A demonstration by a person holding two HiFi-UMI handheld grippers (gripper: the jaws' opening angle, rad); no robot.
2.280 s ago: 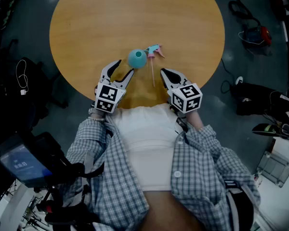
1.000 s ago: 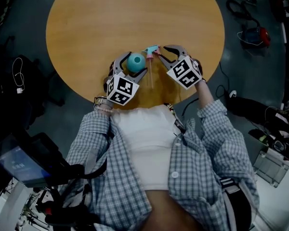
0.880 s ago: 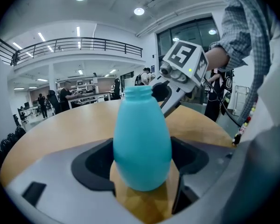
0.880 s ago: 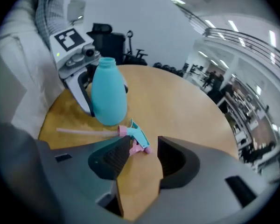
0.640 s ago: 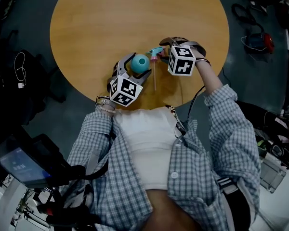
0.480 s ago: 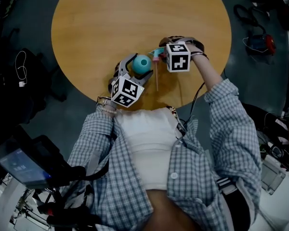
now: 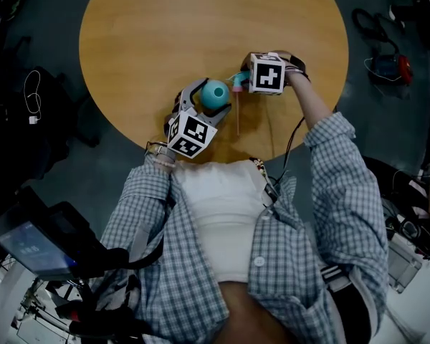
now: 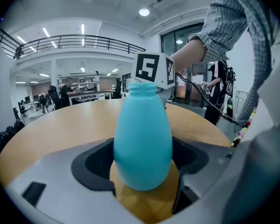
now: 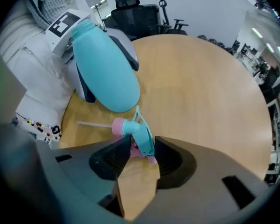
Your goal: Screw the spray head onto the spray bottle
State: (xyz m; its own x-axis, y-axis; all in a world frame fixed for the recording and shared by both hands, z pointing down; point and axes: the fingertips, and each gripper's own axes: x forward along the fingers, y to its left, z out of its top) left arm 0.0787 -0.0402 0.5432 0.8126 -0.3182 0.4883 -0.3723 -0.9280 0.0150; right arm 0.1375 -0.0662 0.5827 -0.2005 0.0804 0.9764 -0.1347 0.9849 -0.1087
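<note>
A teal spray bottle (image 7: 216,92) stands upright near the front edge of the round wooden table (image 7: 201,20), its neck bare. My left gripper (image 7: 209,100) is shut on the bottle's (image 8: 142,139) belly, one pad on each side. Just right of the bottle lies the teal and pink spray head (image 7: 236,81), its thin tube (image 7: 238,117) running toward me. My right gripper (image 7: 244,77) reaches in from the right. Its jaws are closing, with the spray head (image 9: 140,136) between them on the tabletop. The bottle (image 9: 105,73) also shows in the right gripper view.
The table's front edge runs close under both grippers, right in front of the person's body. Bags and cables (image 7: 383,56) lie on the dark floor to the right. A screen on a stand (image 7: 29,246) is at lower left.
Both grippers moved in from the table's front edge. The left one went around the bottle and closed on it. The right one swung up and left, turning until its jaws straddled the spray head.
</note>
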